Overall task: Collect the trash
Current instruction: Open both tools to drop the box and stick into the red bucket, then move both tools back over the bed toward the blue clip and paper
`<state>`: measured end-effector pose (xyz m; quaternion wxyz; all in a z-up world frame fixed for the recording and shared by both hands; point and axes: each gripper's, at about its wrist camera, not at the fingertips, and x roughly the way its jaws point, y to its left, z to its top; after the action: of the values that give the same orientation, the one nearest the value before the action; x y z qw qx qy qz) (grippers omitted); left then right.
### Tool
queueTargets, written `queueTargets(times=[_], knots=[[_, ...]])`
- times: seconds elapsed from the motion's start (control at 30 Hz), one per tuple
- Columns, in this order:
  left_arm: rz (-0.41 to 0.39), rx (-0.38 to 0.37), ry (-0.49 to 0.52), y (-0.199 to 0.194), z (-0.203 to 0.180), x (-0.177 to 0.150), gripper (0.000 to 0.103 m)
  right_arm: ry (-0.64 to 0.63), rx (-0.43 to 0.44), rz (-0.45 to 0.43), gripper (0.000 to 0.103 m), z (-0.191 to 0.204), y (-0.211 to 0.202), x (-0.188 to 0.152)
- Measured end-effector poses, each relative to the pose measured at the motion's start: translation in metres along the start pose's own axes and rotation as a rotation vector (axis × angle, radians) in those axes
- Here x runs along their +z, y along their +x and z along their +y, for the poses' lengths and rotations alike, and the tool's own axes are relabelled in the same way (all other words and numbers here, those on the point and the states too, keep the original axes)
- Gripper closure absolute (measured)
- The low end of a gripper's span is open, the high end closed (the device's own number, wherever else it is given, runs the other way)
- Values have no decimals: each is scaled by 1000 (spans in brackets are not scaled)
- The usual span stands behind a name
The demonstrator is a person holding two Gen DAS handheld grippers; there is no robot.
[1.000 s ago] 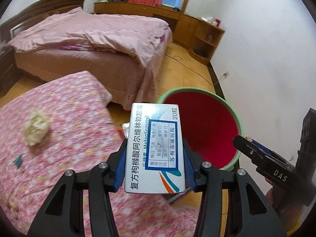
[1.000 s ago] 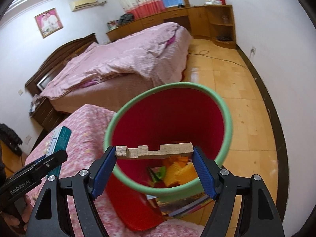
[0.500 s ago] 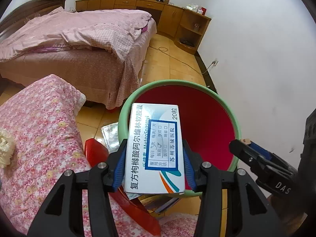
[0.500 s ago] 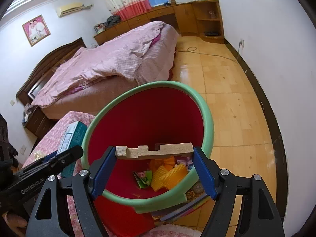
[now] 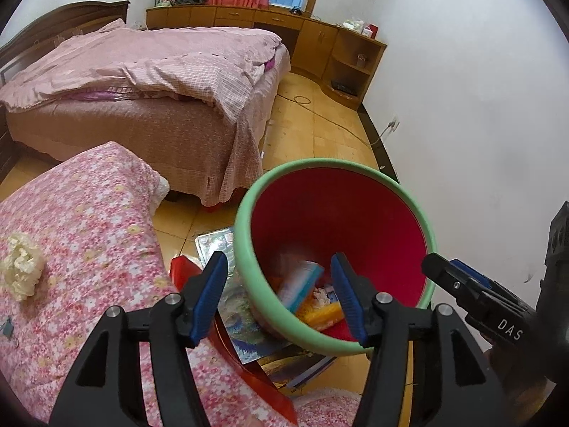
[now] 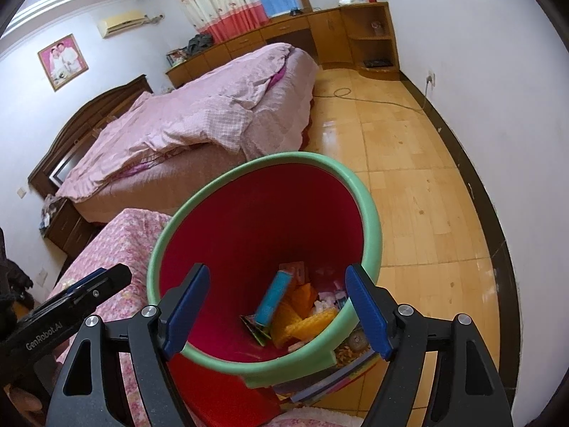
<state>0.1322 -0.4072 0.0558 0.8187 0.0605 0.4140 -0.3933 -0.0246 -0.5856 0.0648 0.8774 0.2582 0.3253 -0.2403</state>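
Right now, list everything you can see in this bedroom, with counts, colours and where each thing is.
bin: one, red with green rim, on the floor beside the floral cover.
medicine box: one, white and teal, inside the bin, leaning on other trash.
yellow wrappers: several, at the bin bottom.
crumpled tissue: one, cream, on the floral cover.
floral cover: one, pink, lower left.
magazines: a few, on the floor under the bin.
bed: one, pink quilt, dark headboard, behind.
cabinets: light wood, along the far wall.
framed picture: one, on the wall.
left gripper: black with blue pads, jaws opening, nothing between them.
right gripper: same, open, empty, over the bin.
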Motion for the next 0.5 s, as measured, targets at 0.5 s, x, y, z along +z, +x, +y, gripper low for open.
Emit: queueTargets(times=[0.5], knots=[[-47, 116, -86, -56, 64, -18, 43, -73, 62, -4, 24, 46, -18, -17]])
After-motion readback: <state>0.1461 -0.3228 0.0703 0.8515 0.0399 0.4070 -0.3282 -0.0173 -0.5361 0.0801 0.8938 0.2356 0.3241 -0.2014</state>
